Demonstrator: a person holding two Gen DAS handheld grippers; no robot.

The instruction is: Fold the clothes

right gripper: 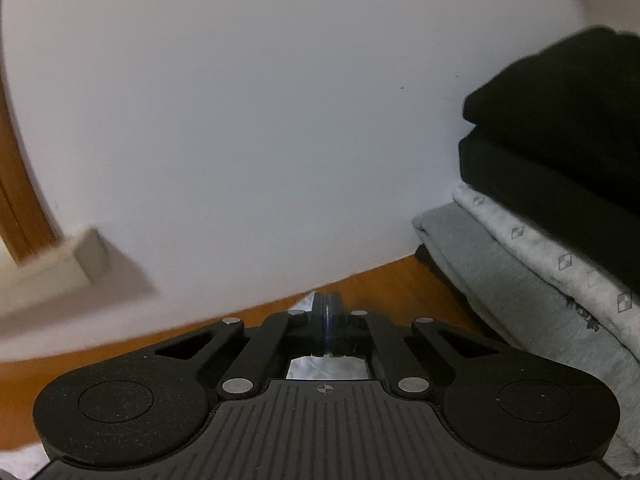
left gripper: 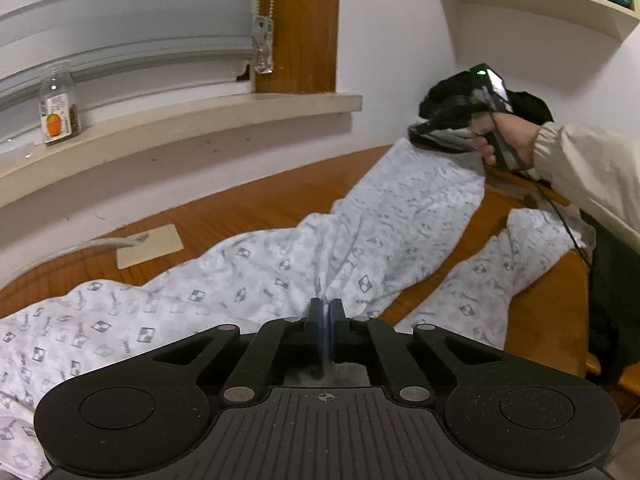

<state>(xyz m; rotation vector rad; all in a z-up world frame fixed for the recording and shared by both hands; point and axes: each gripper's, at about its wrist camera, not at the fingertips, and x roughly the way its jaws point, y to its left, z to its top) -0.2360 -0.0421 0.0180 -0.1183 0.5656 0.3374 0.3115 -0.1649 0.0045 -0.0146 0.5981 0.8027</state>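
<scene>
The soft, wrinkly white pants [left gripper: 360,240] lie flat on the wooden table [left gripper: 248,204]. The left gripper [left gripper: 325,312] pinches their middle; the right gripper [right gripper: 327,312] pinches a leg end. Only the right view shows the folded pile [right gripper: 560,220] beside the pants.

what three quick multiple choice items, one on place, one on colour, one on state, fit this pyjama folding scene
1. Where does the clear plastic jar with the orange label stand?
A. on the pale window sill
B. on the wooden table
C. on the wall shelf

2. What colour are the top garments of the folded clothes stack?
A. white
B. black
C. red

3. How does the left gripper stand?
A. wide open above the cloth
B. open around the jar
C. shut on the white patterned pyjama trousers

Answers: 1 A, the jar sits on the sill under the blind. 2 B, two black folds lie over a patterned one and a grey one. 3 C, its blue pads meet with a ridge of cloth pinched between them.
</scene>
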